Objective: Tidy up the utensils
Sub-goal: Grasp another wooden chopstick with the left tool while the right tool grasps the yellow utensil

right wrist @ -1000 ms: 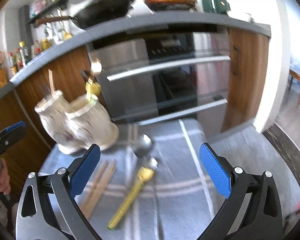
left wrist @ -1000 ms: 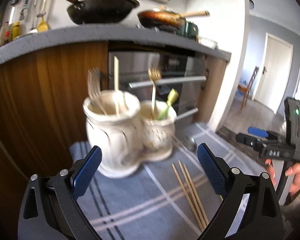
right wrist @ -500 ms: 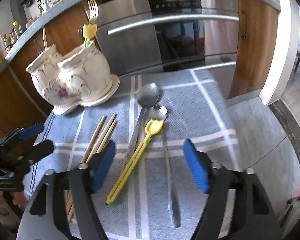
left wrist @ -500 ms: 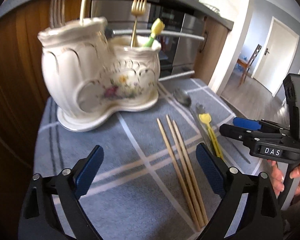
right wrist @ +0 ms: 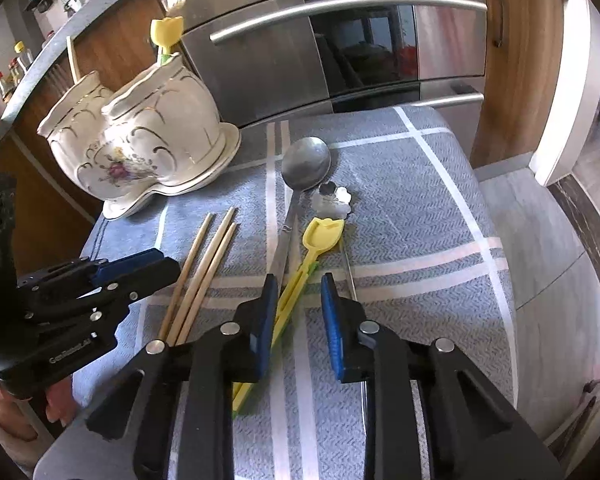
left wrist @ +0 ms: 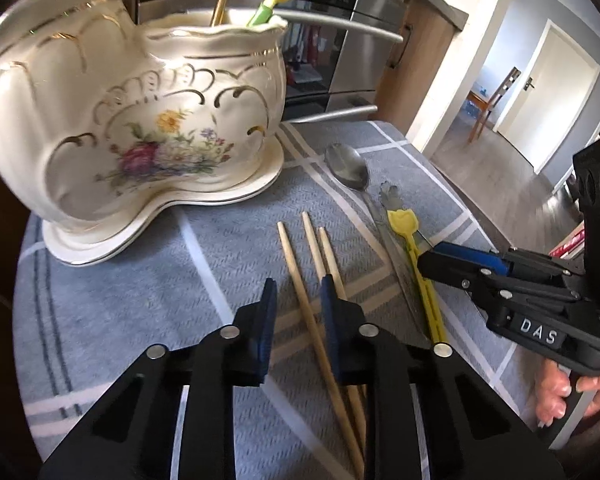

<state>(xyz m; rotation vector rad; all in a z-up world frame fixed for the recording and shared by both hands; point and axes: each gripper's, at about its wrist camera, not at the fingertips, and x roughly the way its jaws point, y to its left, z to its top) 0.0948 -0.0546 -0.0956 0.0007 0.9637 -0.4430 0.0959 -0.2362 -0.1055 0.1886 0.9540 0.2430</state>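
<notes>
A: Nearest, left gripper (left wrist: pixel 296 294): jaws just narrowed around one wooden chopstick (left wrist: pixel 300 280); contact unclear. Right gripper (right wrist: pixel 299 292): likewise about the yellow plastic tulip-tipped stick (right wrist: pixel 300 276) on the woven cloth (right wrist: pixel 420 200).

B: Advice?

A: Pinch squarely; thin rods roll. Beyond: steel spoon (right wrist: pixel 306 162), then the glazed, scalloped ceramic holder (left wrist: pixel 140 120).

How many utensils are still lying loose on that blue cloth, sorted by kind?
Wooden chopsticks: 3
Large metal spoon: 1
Yellow tulip-topped plastic utensil: 1
Small flower-headed metal utensil: 1
Total: 6 on the cloth. The ones standing in the ceramic holder are not counted.
</notes>
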